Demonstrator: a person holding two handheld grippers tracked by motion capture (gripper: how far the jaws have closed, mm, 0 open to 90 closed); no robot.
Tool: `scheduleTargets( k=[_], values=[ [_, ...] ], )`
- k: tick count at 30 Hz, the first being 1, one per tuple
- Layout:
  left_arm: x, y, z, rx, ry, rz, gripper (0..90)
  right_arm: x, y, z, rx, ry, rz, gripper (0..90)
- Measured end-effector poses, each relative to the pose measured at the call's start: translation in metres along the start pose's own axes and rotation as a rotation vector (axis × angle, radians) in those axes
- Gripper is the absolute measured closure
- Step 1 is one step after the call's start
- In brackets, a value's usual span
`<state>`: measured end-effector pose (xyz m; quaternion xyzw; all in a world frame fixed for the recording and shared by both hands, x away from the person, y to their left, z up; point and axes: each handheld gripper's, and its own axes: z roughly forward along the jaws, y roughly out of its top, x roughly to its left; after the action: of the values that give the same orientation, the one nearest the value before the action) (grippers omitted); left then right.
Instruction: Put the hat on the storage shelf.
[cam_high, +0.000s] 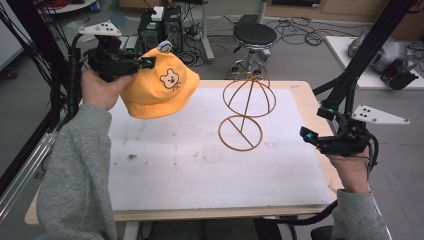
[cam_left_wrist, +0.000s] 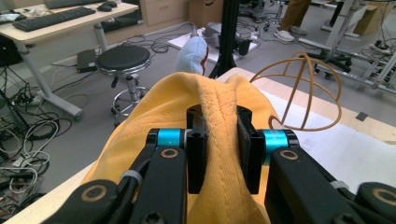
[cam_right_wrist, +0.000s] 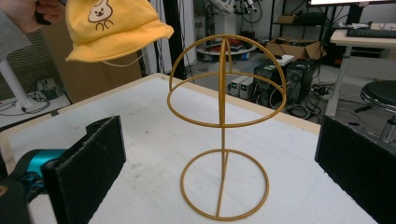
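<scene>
Cables, stools and computer towers crowd the lab floor behind a white-topped table (cam_high: 200, 170), where a person's left gripper (cam_high: 142, 62) is clenched on a fold of a yellow bear-face hat (cam_high: 160, 87), holding it in the air clear of the table. To that gripper's right, lower down, stands a wire hat stand (cam_high: 246, 107). Wide apart and empty, the right gripper (cam_high: 306, 135) waits beside the stand's base. Done well, the hat's opening should arrive level above the dome before lowering.
</scene>
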<state>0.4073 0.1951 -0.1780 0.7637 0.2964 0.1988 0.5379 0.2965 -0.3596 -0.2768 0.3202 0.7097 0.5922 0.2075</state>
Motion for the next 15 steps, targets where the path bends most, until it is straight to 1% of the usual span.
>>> scheduleTargets(
  k=[6,8,11,13,14,15],
  values=[
    [-0.009,0.012,0.011,0.009,-0.013,0.015,77.1,-0.002,0.000,-0.003,-0.006,0.002,0.003,1.3],
    [-0.017,0.021,0.020,0.015,-0.021,0.028,77.1,-0.003,0.001,-0.008,-0.020,-0.001,0.006,1.3],
    [-0.023,0.027,0.027,0.008,-0.035,0.035,77.0,-0.004,0.001,-0.012,-0.033,-0.002,0.012,1.3],
    [-0.028,0.031,0.032,0.013,-0.045,0.042,77.0,-0.006,0.001,-0.015,-0.036,-0.001,0.009,1.3],
    [-0.028,0.031,0.032,0.013,-0.045,0.042,77.0,-0.006,0.001,-0.016,-0.037,-0.001,0.013,1.3],
    [-0.032,0.034,0.039,0.002,-0.060,0.033,77.0,-0.006,0.001,-0.016,-0.036,0.004,0.014,1.3]
  ],
)
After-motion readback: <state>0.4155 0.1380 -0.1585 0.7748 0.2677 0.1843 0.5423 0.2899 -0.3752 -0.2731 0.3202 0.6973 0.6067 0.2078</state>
